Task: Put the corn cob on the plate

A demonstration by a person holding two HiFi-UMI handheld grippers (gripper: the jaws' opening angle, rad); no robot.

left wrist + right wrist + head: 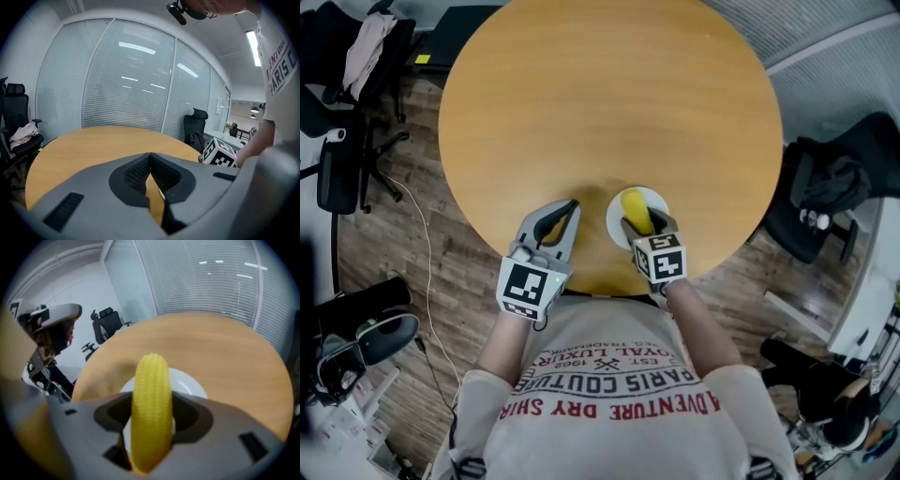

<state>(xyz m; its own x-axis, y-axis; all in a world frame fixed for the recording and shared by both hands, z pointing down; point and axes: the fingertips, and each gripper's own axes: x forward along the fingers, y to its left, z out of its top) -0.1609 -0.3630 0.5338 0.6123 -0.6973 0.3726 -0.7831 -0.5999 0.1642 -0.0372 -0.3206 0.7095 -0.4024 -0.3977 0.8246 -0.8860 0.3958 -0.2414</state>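
Observation:
A yellow corn cob sits clamped between the jaws of my right gripper, pointing away from the camera. In the head view the corn cob hangs over a small white plate near the round table's front edge, with the right gripper shut on it. The plate shows white beneath the cob. My left gripper rests to the left of the plate, jaws together and nothing between them. In the left gripper view that gripper has its tips touching.
The round wooden table spreads beyond the plate. Black office chairs stand at the left and right of the table. Glass walls with blinds close the room.

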